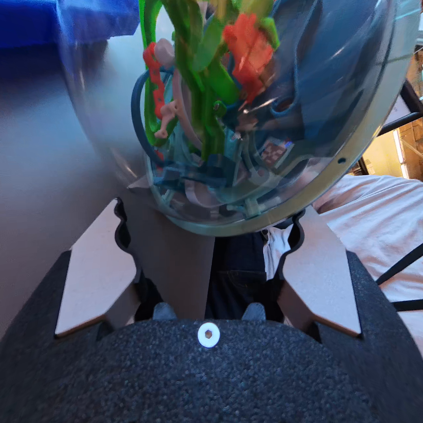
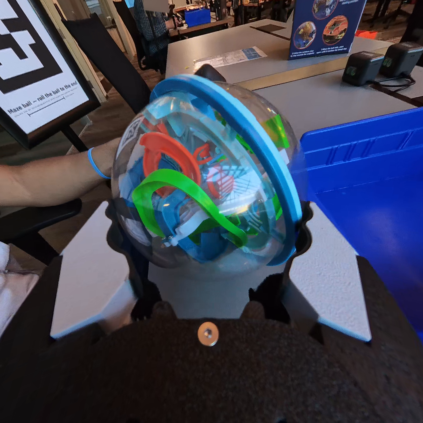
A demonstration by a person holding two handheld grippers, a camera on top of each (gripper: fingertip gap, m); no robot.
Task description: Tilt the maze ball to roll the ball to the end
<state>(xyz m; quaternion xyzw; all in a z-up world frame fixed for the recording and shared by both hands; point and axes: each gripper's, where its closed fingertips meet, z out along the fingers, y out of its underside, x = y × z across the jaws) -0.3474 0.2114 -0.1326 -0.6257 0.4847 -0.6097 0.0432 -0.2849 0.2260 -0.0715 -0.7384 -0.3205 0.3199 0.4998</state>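
Note:
The maze ball (image 2: 201,178) is a clear sphere with a blue ring around it and green, orange and blue tracks inside. My right gripper (image 2: 208,219) is shut on it, one finger against each side, and holds it above the table. In the left wrist view the maze ball (image 1: 229,114) is blurred and fills the space just past my left gripper (image 1: 208,217). That gripper is wide open, its tips cupping the sphere's near end, the right tip at the ring. I cannot make out the small ball inside.
A blue bin (image 2: 366,183) stands close to the right of the sphere on the grey table (image 2: 320,103). A bare arm with a blue wristband (image 2: 57,178) reaches behind the sphere. A sign on a stand (image 2: 34,68) is at left; black boxes (image 2: 364,68) at back right.

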